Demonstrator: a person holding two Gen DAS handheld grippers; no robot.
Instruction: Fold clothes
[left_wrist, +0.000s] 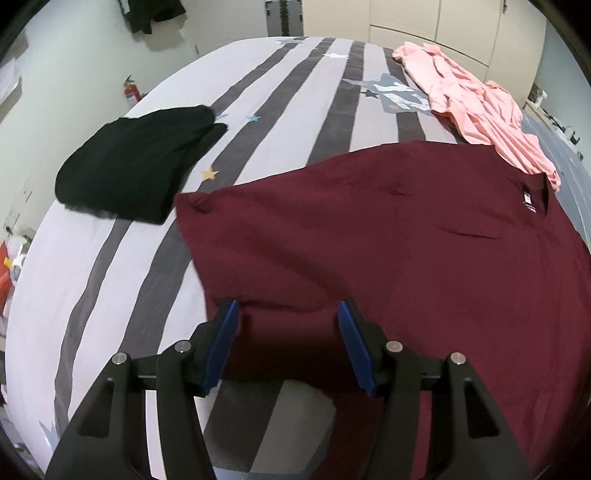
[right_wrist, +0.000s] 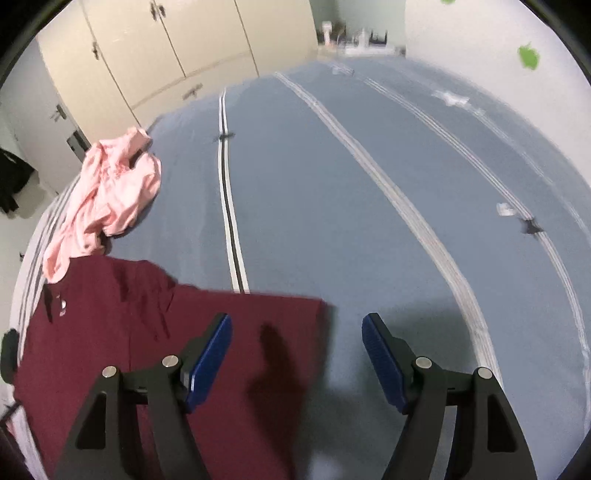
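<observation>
The maroon T-shirt (left_wrist: 369, 229) lies spread flat across the bed (left_wrist: 110, 266), collar and label toward the far right, with a crumpled pink garment (left_wrist: 476, 107) just past its collar and touching it. A black garment (left_wrist: 136, 162), already folded, sits off to the left, close to the maroon sleeve but apart from it.

The left tool (left_wrist: 288, 343) hangs over the shirt's near hem with its blue pads about half apart. Cloth shows between them, yet neither pad presses on it, so it has hold of nothing. The right tool (right_wrist: 295, 358) stands wide open above the sleeve edge of the same shirt (right_wrist: 184, 332), one pad over the maroon cloth and the other over bare blue bedding (right_wrist: 369, 184); it is empty too.

The risks, as I judge them: the right tool straddles the sleeve's edge, so closing there could pinch bedding along with the shirt, or miss the cloth altogether. If the left tool bites only the top layer at the hem, the shirt would lift unevenly and the fold would come out skewed. The pink garment overlaps the collar area, so any fold carried that way could drag it along or trap it inside.
</observation>
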